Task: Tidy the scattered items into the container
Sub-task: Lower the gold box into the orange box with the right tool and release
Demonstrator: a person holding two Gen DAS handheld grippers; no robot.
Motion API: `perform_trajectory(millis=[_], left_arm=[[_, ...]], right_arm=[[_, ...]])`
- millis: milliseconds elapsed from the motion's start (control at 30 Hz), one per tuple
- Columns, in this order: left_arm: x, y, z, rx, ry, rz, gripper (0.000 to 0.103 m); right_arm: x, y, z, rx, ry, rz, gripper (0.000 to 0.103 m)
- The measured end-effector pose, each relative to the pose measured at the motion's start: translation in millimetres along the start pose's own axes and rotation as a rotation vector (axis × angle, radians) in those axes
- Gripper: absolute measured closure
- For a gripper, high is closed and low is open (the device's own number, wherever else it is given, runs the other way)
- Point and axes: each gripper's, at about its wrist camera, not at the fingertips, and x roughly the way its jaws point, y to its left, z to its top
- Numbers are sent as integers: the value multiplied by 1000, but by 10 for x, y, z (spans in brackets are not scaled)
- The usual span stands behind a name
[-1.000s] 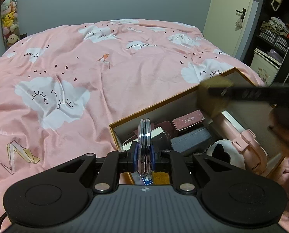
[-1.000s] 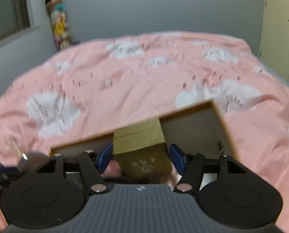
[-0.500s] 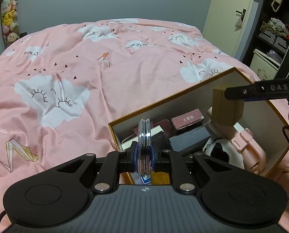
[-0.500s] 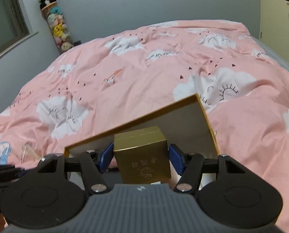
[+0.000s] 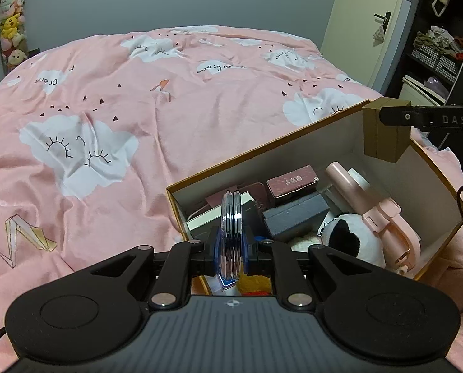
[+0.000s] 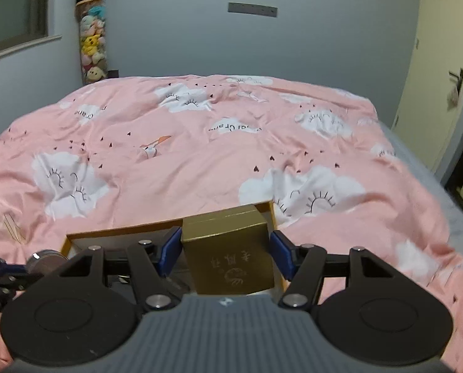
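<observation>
My left gripper is shut on a round silver disc-shaped case, held edge-on over the near left end of the orange-rimmed cardboard box. That case also shows at the left edge of the right wrist view. My right gripper is shut on a gold carton with printed characters. From the left wrist view the gold carton hangs above the box's far right corner. The box holds a pink appliance, a panda plush, a grey case and a dark red packet.
The box sits on a bed with a pink cloud-print duvet that fills both views. A door and dark shelves stand to the right. A column of plush toys hangs in the far left corner.
The right gripper has risen with the gold carton, moving up and right in the left wrist view to the box's far right corner. The left gripper and its silver case have stayed put.
</observation>
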Motion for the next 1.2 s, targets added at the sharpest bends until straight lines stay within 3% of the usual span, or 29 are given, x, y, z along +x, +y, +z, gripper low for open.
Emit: perform_trajectory(millis=[167,367,500,1200], left_arm=[[3,-4,0,-1,0,4,88],[9,41,-27,-17,33,-7,88],[-17,31,-79,-13,37,-20,88],[223,17,-204,-15,44,-19,88]], right_arm=[[88,44,-73,-6,33,13,39],[123,313,-204,22,110,193,39],[131,503,-283,23,154,268,39],[374,854,-464,-22,222,289,36]])
